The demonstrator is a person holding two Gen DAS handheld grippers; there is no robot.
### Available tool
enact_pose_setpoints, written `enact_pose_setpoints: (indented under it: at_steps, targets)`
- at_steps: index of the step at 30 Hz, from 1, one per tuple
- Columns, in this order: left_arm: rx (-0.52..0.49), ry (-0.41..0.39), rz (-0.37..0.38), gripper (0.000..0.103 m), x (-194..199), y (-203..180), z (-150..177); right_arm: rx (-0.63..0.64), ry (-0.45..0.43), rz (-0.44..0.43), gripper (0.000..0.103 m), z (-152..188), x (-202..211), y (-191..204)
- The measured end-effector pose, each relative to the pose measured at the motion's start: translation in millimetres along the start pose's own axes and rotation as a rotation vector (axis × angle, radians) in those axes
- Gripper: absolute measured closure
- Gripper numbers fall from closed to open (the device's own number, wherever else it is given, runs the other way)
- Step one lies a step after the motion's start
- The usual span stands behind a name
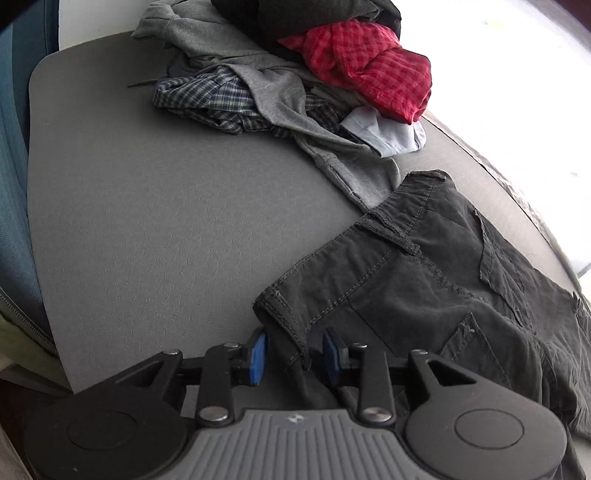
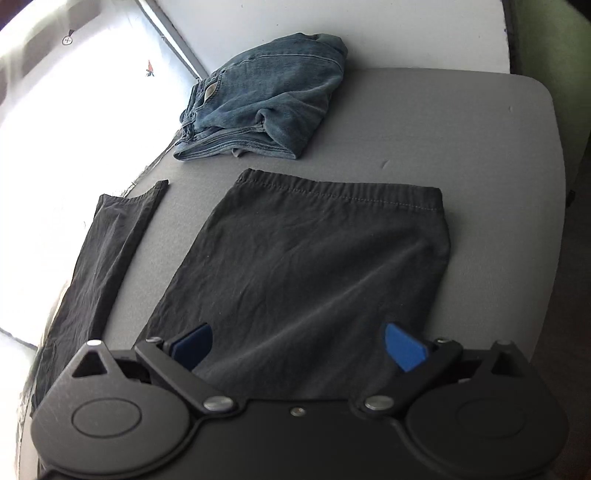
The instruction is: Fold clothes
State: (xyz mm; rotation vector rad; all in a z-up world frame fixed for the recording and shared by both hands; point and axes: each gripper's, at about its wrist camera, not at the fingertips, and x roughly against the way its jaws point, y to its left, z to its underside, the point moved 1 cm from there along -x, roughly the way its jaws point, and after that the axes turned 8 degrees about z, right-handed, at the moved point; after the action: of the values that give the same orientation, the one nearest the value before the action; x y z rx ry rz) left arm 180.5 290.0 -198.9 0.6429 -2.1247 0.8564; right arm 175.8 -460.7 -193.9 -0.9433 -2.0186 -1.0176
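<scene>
**A:** Looking along the left gripper (image 1: pixel 294 352), what do you see?

**B:** Its two blue pads (image 1: pixel 259 352) stand a little apart, with the waistband corner of a pair of dark grey trousers (image 1: pixel 424 277) hanging between them. The cloth lies close against the right-hand pad, but there is a gap at the left-hand pad, so the jaws are loosened and not pressing on the fabric.

**A:** Where do the trousers lie?

**B:** On a grey table (image 1: pixel 147 221), spread from the gripper toward the right edge, with pockets and stitched seams facing up. Beyond them, at the far side, sits a heap of unfolded clothes: a grey sweatshirt (image 1: pixel 266 92), a dark checked shirt (image 1: pixel 207 99), a red checked shirt (image 1: pixel 369 66), a pale blue garment (image 1: pixel 388 136) and something black (image 1: pixel 295 18) on top.

**A:** And the right gripper (image 2: pixel 297 350)?

**B:** Spread wide, grasping nothing. Its blue pads (image 2: pixel 402 347) hover over one trouser leg (image 2: pixel 303 280), which lies flat with its hem pointing away from the camera. The other leg (image 2: pixel 107 251) lies to the left, apart from the first, with bare table between them, near the table's bright left edge.

**A:** Anything further off?

**B:** A folded pair of blue jeans (image 2: pixel 266 99) rests on the table beyond the hems, close to a sunlit window (image 2: pixel 74 92).
</scene>
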Motion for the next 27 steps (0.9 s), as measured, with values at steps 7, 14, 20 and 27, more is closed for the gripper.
enact_pose_setpoints:
  at_steps: [7, 14, 20, 27]
  targets:
    - [0.056, 0.024, 0.055, 0.056, 7, 6, 11, -0.193, 0.091, -0.151, 0.004, -7, -10, -42]
    - [0.04, 0.058, 0.089, 0.047, 10, -2, 22, -0.214, 0.171, -0.211, 0.01, -6, -17, -56]
    - [-0.026, 0.079, 0.081, 0.036, 8, -14, 28, -0.23, 0.191, -0.22, 0.017, -1, -20, -69]
    - [-0.068, 0.094, 0.075, 0.032, 5, -20, 33, -0.292, 0.19, -0.261, 0.024, 3, -20, -85]
